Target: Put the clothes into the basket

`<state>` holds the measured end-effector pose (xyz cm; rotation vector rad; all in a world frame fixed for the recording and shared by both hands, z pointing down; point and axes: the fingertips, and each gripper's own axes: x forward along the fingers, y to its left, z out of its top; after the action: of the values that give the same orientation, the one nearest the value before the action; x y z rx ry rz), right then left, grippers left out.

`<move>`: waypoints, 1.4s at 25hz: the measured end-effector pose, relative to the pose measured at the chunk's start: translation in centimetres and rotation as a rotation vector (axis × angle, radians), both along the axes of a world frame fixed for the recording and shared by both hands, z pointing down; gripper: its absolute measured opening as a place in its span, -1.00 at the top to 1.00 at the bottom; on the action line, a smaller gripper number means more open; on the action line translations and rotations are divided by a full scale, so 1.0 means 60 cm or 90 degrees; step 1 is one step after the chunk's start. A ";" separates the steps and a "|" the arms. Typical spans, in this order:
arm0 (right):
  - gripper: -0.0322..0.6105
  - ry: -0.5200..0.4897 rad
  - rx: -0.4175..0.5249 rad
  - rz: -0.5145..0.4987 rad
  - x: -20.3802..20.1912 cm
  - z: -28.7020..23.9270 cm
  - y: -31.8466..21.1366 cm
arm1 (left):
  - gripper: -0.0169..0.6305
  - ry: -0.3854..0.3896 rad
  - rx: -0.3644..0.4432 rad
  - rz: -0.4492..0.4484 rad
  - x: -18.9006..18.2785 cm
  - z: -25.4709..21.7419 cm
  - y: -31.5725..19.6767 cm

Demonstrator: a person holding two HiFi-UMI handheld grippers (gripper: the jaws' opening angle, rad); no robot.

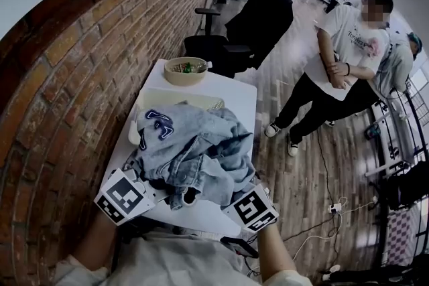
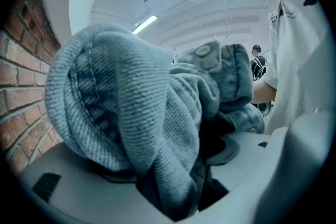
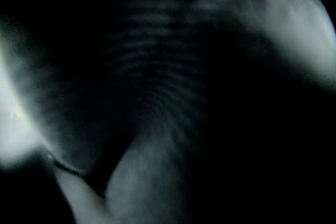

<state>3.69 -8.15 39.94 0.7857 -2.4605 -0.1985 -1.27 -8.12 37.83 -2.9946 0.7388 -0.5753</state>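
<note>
Denim garment held up, not yet put in the basket.
It is clenched by the left tongs and the right tongs.

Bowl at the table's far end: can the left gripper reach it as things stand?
Probably not. The left gripper is shut on the denim jacket, and that bundle, plus the basket beyond it, lies between it and the bowl. It would likely have to drop the jacket first.
</note>
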 end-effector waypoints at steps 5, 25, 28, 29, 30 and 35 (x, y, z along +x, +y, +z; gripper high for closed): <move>0.01 0.009 0.015 0.002 -0.010 -0.011 -0.038 | -0.15 0.006 0.012 -0.008 -0.010 -0.009 -0.037; 0.00 0.016 0.021 -0.007 -0.046 0.003 -0.180 | -0.15 0.010 -0.003 -0.050 -0.051 0.010 -0.176; 0.00 0.015 0.010 -0.001 -0.042 0.017 -0.194 | -0.15 0.006 -0.010 -0.049 -0.047 0.023 -0.190; 0.00 0.016 0.008 -0.001 -0.041 0.021 -0.198 | -0.15 0.007 -0.013 -0.050 -0.046 0.028 -0.194; 0.00 0.018 0.007 0.000 -0.040 0.025 -0.202 | -0.15 0.010 -0.016 -0.052 -0.046 0.031 -0.198; 0.00 0.025 0.002 0.004 -0.036 0.043 -0.232 | -0.15 0.021 -0.029 -0.063 -0.044 0.052 -0.227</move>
<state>1.53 -22.04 42.50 0.7827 -2.4207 -0.2130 -3.88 -21.77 40.93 -3.0294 0.8917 -0.5542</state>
